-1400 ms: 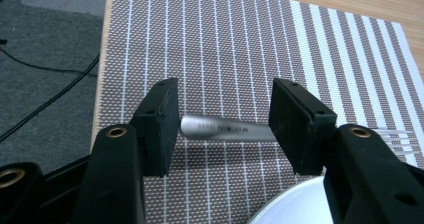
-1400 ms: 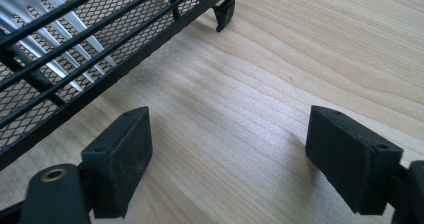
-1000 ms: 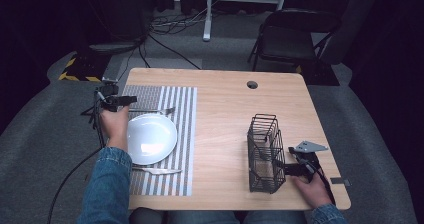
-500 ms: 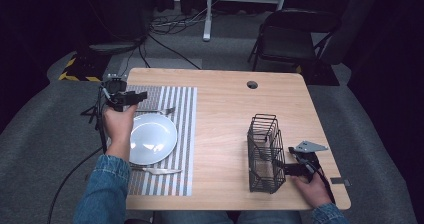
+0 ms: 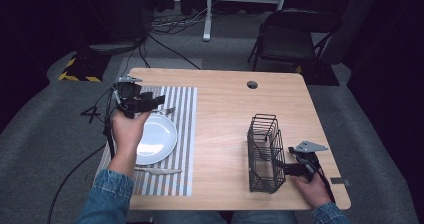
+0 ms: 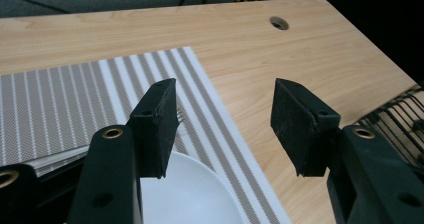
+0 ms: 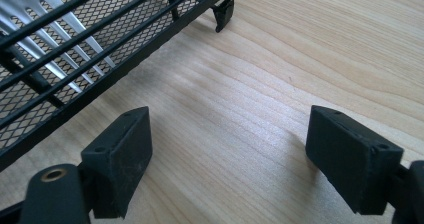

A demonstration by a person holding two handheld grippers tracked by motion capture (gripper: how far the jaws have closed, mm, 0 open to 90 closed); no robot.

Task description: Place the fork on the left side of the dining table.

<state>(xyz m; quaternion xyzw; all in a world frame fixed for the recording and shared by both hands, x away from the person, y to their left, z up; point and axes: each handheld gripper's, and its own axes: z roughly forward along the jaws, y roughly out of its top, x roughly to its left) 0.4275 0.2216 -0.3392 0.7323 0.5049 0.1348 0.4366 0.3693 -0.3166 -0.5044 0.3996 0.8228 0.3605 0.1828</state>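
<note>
A white plate [image 5: 154,139] is seen lying on a grey-and-white striped placemat [image 5: 181,134] at the 9 o'clock side of a light wooden surface [image 5: 225,114]. The left hand-held gripper [image 5: 152,103] is held above the plate's 12 o'clock rim, its jaws spread wide with nothing between them; in the left gripper view the left hand-held gripper [image 6: 222,119] is seen with the plate [image 6: 190,194] below the jaws and the placemat [image 6: 75,99] beyond. A fork [image 5: 167,111] is laid on the placemat just past the plate at 12 o'clock, its tines [image 6: 178,118] glimpsed beside one jaw in the left gripper view. A knife [image 5: 157,171] is laid on the placemat just beyond the plate's 6 o'clock edge. A black wire basket [image 5: 264,154] is stood upright at the 4 o'clock part of the surface, well apart from the plate. The right hand-held gripper [image 5: 280,170] is held low, just beside the basket's 3 o'clock side; in the right gripper view the right hand-held gripper [image 7: 230,156] is shown with jaws wide over bare wood, the basket [image 7: 100,59] close by with metal cutlery [image 7: 55,26] visible behind its mesh. A round hole [image 5: 252,84] is cut in the surface near 12 o'clock. A dark chair [image 5: 295,39] is stood on the floor beyond.
</note>
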